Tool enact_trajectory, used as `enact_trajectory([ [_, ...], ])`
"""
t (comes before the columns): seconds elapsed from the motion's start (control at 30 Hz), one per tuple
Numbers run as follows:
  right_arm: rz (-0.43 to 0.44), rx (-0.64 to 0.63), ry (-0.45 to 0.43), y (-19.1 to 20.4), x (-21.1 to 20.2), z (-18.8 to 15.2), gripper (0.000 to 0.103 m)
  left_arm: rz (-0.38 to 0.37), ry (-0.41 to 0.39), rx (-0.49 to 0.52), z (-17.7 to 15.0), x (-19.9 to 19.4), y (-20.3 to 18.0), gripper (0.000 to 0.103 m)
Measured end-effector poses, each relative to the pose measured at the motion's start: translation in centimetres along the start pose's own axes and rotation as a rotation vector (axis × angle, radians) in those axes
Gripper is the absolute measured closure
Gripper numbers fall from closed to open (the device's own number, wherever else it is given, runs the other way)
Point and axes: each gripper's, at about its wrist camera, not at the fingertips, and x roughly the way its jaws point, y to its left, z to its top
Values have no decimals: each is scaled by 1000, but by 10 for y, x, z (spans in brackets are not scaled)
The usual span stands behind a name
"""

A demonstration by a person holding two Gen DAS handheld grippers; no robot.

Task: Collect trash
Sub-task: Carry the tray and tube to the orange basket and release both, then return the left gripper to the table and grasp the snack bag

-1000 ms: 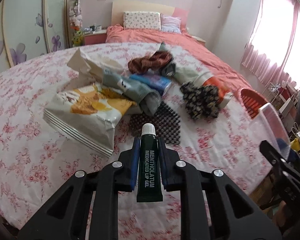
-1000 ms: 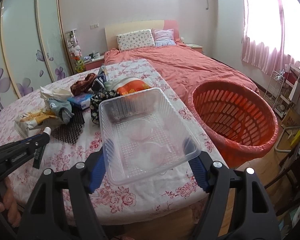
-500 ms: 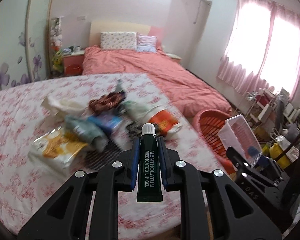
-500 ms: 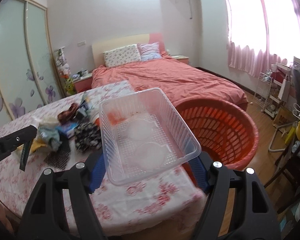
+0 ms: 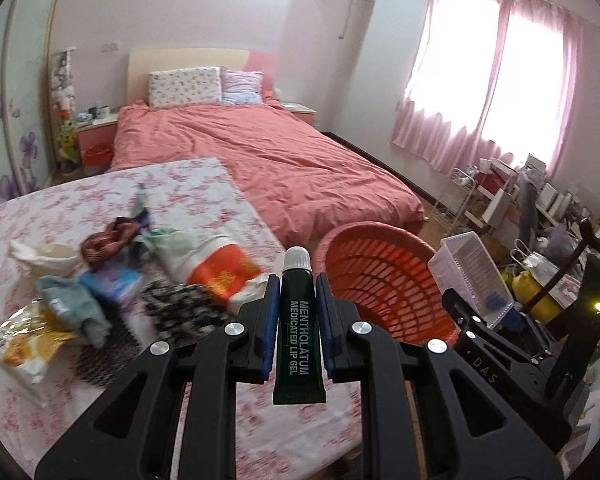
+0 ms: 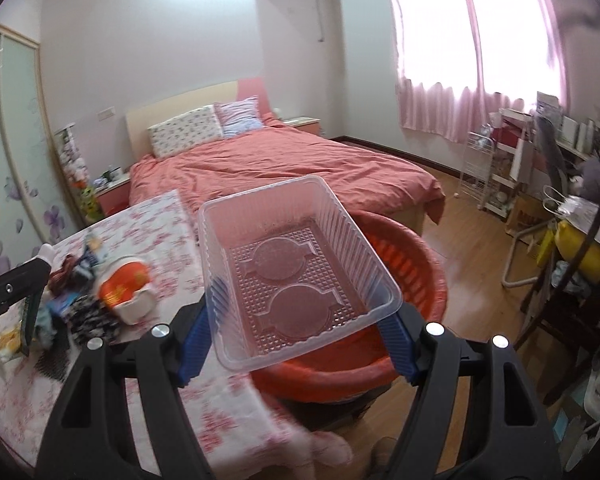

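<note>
Left gripper (image 5: 297,312) clamping a dark green lip gel tube (image 5: 299,336)

The tube's white cap is pointing toward the orange basket (image 5: 380,280); the right gripper (image 5: 496,308) is gripping a clear plastic tray (image 5: 470,272) beside it.

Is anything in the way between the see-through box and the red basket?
Nothing visible is. The right claw holds the clear plastic tray right over the open red basket, and its mouth shows only bare slats. The left claw holds the lip gel tube beside it.
</note>
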Motion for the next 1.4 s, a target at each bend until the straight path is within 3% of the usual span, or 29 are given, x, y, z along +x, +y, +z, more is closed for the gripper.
enact_trajectory([
  [0.5, -36, 70, 27, -39, 42, 8, 32, -152, 56, 41, 12, 55, -55, 85],
  [0.77, -34, 114, 34, -57, 65, 17, 32, -198, 90, 64, 14, 84, -74, 85],
  [1.1, 21, 166, 59, -73, 100, 33, 29, -187, 164, 41, 12, 126, -81, 84],
  [1.27, 37, 178, 78, -77, 106, 31, 21, -159, 182, 29, 10, 133, -75, 61],
  [1.4, 6, 171, 78, -79, 100, 26, 20, -110, 191, 23, 6, 129, -62, 61],
])
